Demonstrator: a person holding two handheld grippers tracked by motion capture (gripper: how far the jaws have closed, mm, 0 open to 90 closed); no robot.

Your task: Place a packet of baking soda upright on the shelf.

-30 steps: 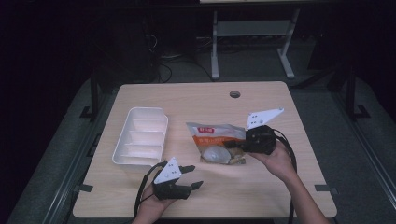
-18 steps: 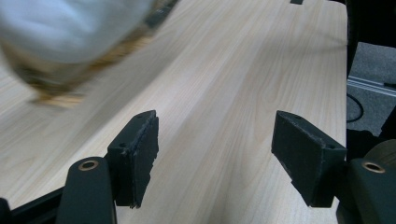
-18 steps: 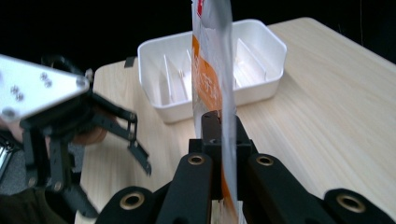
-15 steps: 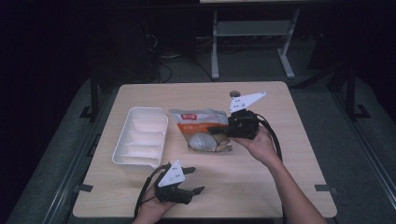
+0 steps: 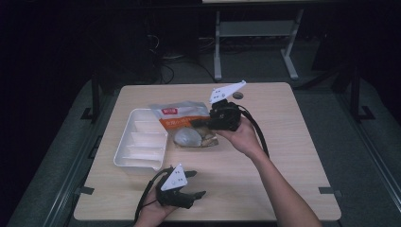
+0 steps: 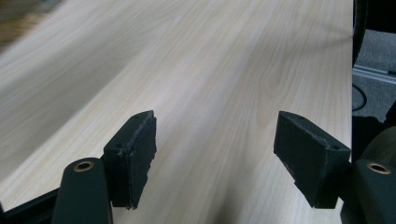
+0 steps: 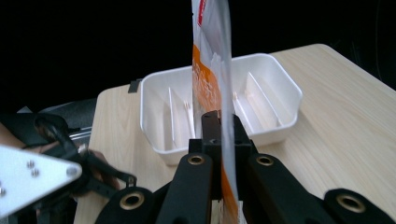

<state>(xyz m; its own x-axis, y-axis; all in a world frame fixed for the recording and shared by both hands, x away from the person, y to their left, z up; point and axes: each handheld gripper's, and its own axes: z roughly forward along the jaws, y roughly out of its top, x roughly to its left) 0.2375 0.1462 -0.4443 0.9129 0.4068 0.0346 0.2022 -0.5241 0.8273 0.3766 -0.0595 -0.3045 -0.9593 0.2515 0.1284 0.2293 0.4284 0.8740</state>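
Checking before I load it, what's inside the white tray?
The tray shows bare compartments between dividers. The bag, pinched in the right claw, hides a strip of its middle.

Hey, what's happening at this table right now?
A person is working at a light wooden table with a hand-held gripper in each hand. The right gripper is shut on the edge of an orange and clear plastic food bag, holding it beside a white divided plastic tray. The left gripper sits near the table's front edge, jaws open and holding nothing.
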